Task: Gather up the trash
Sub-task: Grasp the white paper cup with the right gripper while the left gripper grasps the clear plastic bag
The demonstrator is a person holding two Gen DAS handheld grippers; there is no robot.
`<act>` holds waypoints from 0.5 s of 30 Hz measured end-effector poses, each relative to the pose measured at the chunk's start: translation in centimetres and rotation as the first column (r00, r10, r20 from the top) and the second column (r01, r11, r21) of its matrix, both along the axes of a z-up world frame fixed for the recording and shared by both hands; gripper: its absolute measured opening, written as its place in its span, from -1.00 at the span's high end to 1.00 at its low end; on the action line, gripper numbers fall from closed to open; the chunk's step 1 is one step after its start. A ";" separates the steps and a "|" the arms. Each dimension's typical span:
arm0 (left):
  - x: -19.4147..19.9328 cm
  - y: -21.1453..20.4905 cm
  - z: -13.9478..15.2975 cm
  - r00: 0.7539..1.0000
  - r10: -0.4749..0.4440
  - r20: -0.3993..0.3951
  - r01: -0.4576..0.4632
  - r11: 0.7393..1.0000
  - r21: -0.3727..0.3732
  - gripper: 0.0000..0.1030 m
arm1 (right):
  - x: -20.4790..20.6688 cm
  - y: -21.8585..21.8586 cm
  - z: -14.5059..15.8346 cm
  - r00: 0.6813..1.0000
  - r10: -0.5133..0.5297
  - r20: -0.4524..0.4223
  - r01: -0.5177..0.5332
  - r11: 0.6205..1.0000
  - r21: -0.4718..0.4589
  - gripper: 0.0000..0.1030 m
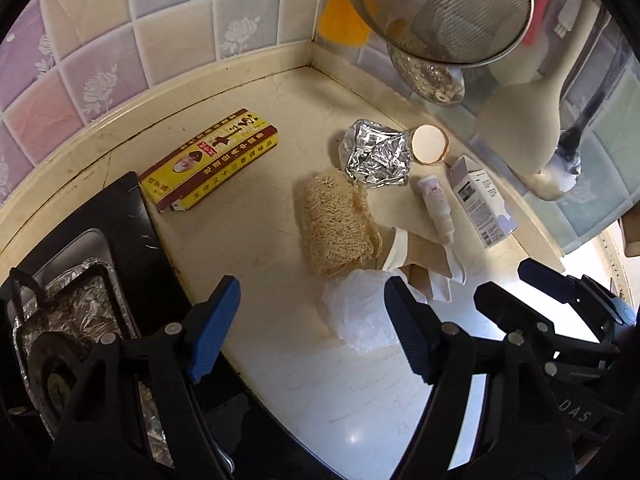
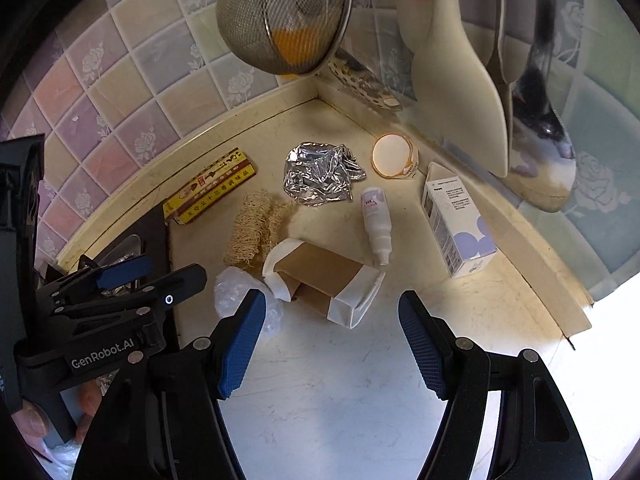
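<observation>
Right wrist view: both grippers gape empty, the right gripper nearest the crushed paper cup. It looks light and soft; pinch its flattened body.

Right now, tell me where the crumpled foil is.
In both views the crumpled foil lies on the counter toward the back corner, between the yellow box and the round lid.

Mesh strainer cut by top edge; small print on white carton illegible
</observation>
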State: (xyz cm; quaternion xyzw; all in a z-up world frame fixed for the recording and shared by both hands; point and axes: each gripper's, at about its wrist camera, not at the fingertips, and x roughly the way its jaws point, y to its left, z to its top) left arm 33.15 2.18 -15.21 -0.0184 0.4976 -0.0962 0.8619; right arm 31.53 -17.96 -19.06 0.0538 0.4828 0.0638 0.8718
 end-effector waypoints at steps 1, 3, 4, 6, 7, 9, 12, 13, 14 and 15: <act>0.0 0.0 0.0 1.000 0.001 -0.002 -0.001 1.000 0.001 -0.40 | 0.2 0.1 -0.2 1.000 0.009 -0.002 -0.009 1.000 -0.002 -0.35; 0.3 0.3 -0.4 1.000 0.005 -0.009 -0.005 1.000 0.002 -0.40 | 0.4 0.4 -0.5 1.000 0.030 -0.003 -0.030 1.000 -0.004 -0.35; 0.3 0.5 -0.4 1.000 0.009 -0.012 -0.009 1.000 0.002 -0.40 | 0.6 0.6 -0.7 0.999 0.048 -0.002 -0.048 0.999 -0.007 -0.35; 0.5 1.1 -0.8 0.999 0.018 -0.028 -0.018 1.000 -0.002 -0.40 | 1.1 1.1 -1.0 0.997 0.081 -0.001 -0.081 0.997 -0.020 -0.35; 0.4 1.3 -0.9 0.999 0.022 -0.034 -0.022 1.000 -0.006 -0.40 | 1.4 1.4 -1.3 0.995 0.099 -0.001 -0.099 0.995 -0.029 -0.35; 0.4 1.8 -1.3 0.998 0.026 -0.054 -0.027 0.999 -0.022 -0.40 | 2.0 1.9 -1.9 0.992 0.128 -0.010 -0.129 0.991 -0.048 -0.35; 0.2 2.2 -1.4 0.998 0.023 -0.063 -0.025 0.999 -0.030 -0.40 | 3.2 2.2 -3.2 0.988 0.154 -0.031 -0.156 0.985 -0.078 -0.33; 0.1 2.3 -1.4 0.998 0.020 -0.063 -0.022 0.999 -0.031 -0.40 | 3.6 2.2 -3.5 0.987 0.158 -0.039 -0.161 0.984 -0.080 -0.29; 0.0 2.3 -1.3 0.998 0.016 -0.063 -0.018 0.999 -0.034 -0.40 | 4.0 2.1 -3.9 0.985 0.165 -0.049 -0.169 0.983 -0.076 -0.28; -0.1 2.4 -1.3 0.998 0.013 -0.063 -0.015 0.999 -0.038 -0.40 | 4.3 2.0 -4.2 0.984 0.172 -0.056 -0.176 0.982 -0.072 -0.26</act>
